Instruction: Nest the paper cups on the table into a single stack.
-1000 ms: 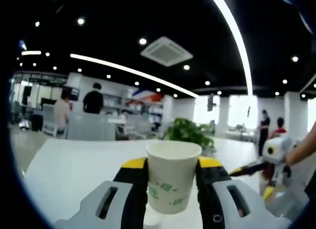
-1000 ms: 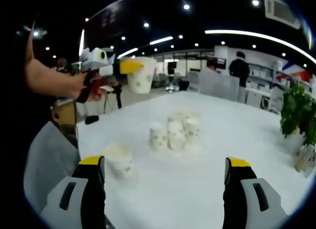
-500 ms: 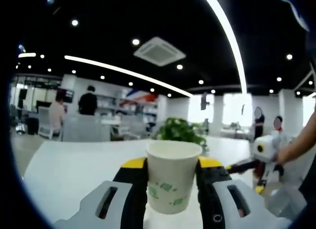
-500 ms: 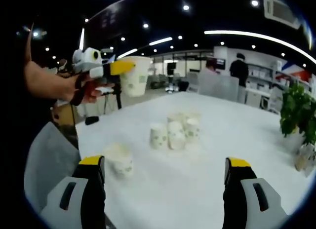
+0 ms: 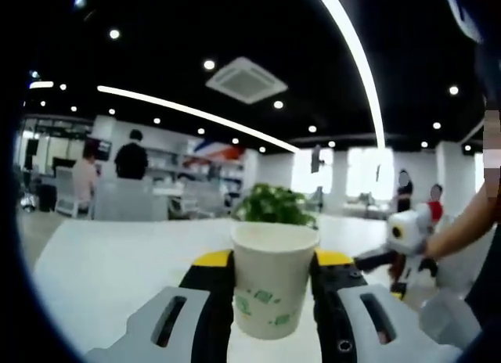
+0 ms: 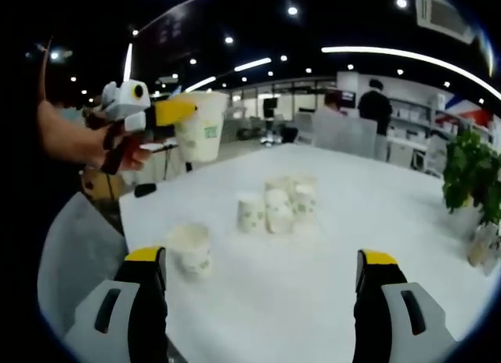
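Left gripper (image 5: 270,281) clamps an upright paper cup (image 5: 273,277), held in the air over the near left of the table (image 6: 391,214). Right gripper (image 6: 262,289) is open, empty. Judged step: carrying for nesting. Next it needs lowering squarely into the lone cup (image 6: 189,249); clustered cups (image 6: 278,206) stand farther off.

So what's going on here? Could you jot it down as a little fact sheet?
Left claw: shut on a paper cup, held upright in the air
Right claw: open, holding nothing
Table: white
Loose cup: upright, apart, near the table edge
Cup cluster: several cups close together, farther in
Potted plant: at the table's side
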Demonstrator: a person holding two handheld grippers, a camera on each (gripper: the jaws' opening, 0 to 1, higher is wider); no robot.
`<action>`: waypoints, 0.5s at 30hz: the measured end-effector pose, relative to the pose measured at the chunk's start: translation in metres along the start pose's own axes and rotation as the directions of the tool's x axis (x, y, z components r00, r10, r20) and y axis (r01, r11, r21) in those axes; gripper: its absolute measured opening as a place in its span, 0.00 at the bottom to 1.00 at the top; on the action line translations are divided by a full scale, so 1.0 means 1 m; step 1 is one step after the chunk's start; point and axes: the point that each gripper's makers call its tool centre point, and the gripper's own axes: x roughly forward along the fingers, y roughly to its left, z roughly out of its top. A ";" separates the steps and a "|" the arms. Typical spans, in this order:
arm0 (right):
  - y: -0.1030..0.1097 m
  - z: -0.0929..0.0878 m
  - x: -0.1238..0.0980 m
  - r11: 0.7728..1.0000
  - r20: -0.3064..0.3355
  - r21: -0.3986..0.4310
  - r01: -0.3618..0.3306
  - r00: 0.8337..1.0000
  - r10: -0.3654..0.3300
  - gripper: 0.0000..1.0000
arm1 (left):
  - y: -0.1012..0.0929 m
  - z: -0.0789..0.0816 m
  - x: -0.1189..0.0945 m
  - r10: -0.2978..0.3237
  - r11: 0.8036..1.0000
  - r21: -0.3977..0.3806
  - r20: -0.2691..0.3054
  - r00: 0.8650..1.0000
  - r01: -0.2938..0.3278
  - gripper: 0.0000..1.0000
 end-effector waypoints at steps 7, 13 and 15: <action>0.000 -0.003 0.002 1.000 -0.003 0.006 -0.001 1.000 0.001 1.00 | -0.006 -0.002 -0.006 -0.003 1.000 0.001 0.004 1.000 0.003 0.36; 0.000 -0.004 0.004 1.000 -0.005 0.010 -0.005 1.000 0.005 1.00 | -0.021 -0.012 -0.011 -0.046 0.999 0.026 -0.012 0.999 0.047 0.37; 0.000 -0.004 0.005 1.000 -0.008 0.011 -0.006 1.000 0.006 1.00 | -0.023 -0.016 -0.012 -0.049 0.998 0.024 -0.015 0.999 0.049 0.37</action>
